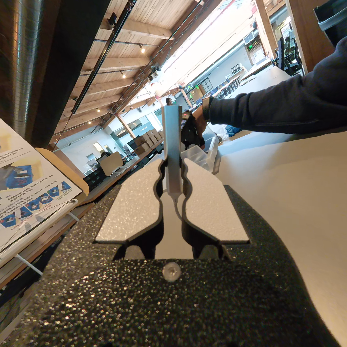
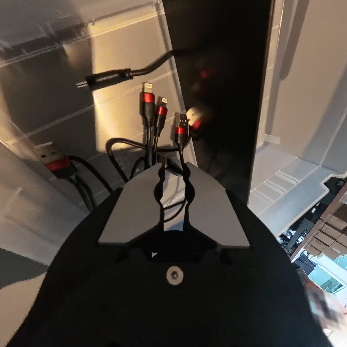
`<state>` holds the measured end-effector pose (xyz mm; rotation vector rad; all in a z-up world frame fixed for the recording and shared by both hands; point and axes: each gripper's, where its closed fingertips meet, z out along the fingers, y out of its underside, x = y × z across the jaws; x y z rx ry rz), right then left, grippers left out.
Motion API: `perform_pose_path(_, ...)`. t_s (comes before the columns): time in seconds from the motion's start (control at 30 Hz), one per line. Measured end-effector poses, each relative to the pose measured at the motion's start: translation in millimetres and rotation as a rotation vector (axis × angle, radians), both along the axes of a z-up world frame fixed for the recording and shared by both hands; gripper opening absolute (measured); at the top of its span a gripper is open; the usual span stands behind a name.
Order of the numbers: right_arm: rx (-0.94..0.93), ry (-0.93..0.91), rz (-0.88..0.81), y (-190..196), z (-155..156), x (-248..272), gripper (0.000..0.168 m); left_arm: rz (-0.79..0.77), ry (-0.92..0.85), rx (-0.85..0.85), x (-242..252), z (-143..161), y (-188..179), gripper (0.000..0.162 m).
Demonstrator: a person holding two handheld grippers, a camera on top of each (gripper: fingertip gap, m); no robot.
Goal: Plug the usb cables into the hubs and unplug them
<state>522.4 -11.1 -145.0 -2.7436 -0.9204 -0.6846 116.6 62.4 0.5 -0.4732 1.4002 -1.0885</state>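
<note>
The left tool (image 1: 172, 163) grips a slim silver USB hub (image 1: 172, 150) between its white fingers (image 1: 131, 202), holding it upright above the pale desk (image 1: 281, 187), with the hub's short white lead (image 1: 177, 210) curling down between the jaws. Beyond the hub, a person's dark sleeve (image 1: 281, 105) reaches in from the right toward clear plastic bins (image 1: 199, 155) at the far edge of the desk; the hand at its end holds a black device that is probably the other tool, though the hub hides most of it. A printed instruction sheet (image 1: 28, 187) stands on a board at the left. In the right wrist view, the right tool (image 2: 173, 165) hangs with its jaws parted just above a tangle of black cables (image 2: 131, 148) lying inside a clear plastic bin (image 2: 47, 122). Several plugs with red collars point away from the tool: two small flat connectors (image 2: 147, 97) side by side, a USB-A plug (image 2: 181, 125) just right of them beside the bin's wall, and a larger USB-A plug (image 2: 54, 159) near the left edge. An all-black connector (image 2: 109, 78) lies farther back. One thin cable runs between the parted fingers without being pinched.
</note>
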Motion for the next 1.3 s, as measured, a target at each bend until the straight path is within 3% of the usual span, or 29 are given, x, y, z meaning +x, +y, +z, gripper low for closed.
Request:
perform_pose_path(0.23,-0.007,-0.014,-0.022,-7.7,3.3,6.9,0.019,0.007,-0.003,-0.017,-1.5,2.1,4.0,0.016)
perform_pose_path(0.4,-0.065,-0.020,-0.012,-5.5,-10.6,4.7,0.017,0.016,0.008,-0.016,0.4,-0.1,4.4,0.016)
perform_pose_path(0.97,-0.113,-0.056,-0.160,-6.5,-11.3,13.5,0.013,0.039,-0.002,-0.021,-0.7,2.9,7.1,0.016)
perform_pose_path(1.13,-0.015,-0.059,-0.165,-3.3,12.8,13.9,0.012,0.059,-0.015,-0.030,-3.6,7.1,12.3,0.016)
perform_pose_path(1.3,0.211,-0.113,-0.189,2.4,64.8,20.3,0.010,0.078,-0.028,-0.047,-7.2,11.5,18.3,0.016)
